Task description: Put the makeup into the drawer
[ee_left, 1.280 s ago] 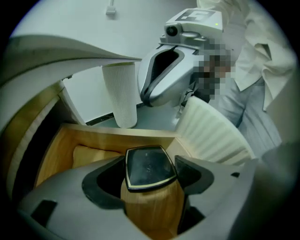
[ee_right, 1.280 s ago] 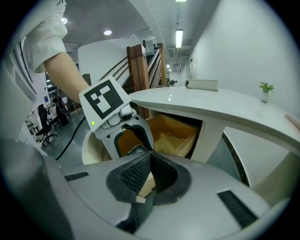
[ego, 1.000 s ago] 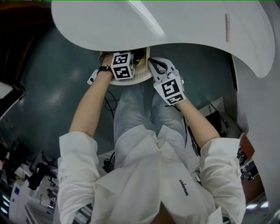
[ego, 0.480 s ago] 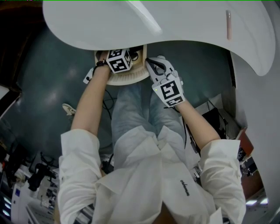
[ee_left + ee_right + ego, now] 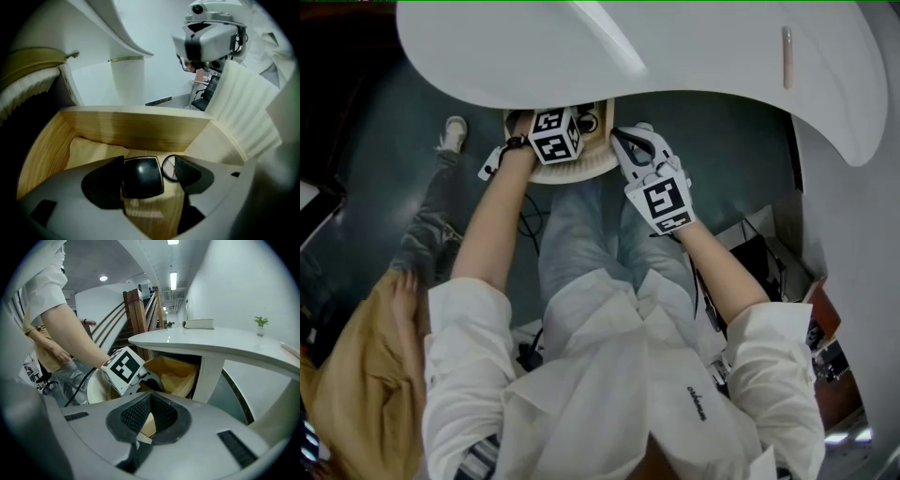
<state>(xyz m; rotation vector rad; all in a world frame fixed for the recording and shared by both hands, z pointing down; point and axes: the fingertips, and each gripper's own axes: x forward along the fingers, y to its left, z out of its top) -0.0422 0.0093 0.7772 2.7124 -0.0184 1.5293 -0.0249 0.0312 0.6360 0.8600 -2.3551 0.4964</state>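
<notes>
The wooden drawer (image 5: 136, 129) stands pulled out under the white table (image 5: 675, 47). My left gripper (image 5: 147, 171) reaches down inside it, jaws open. A black square compact (image 5: 140, 177) lies on the drawer floor between the jaws, close against the left one. A small round compact (image 5: 168, 167) sits beside it, partly behind the right jaw. In the head view the left gripper's marker cube (image 5: 555, 136) hangs over the drawer (image 5: 581, 172). My right gripper (image 5: 628, 141) hovers just right of the drawer, shut and empty. A pink tube (image 5: 787, 56) lies on the table's far right.
A pale cloth (image 5: 93, 150) lines the drawer's back left. A book (image 5: 199, 324) and a small plant (image 5: 260, 324) stand on the table. The table's pedestal (image 5: 208, 376) rises right of the drawer. A person in a tan top (image 5: 356, 375) stands at my left.
My left gripper has moved further into the drawer. The right gripper has shifted slightly forward. A person in a tan top has walked into view on the left.
</notes>
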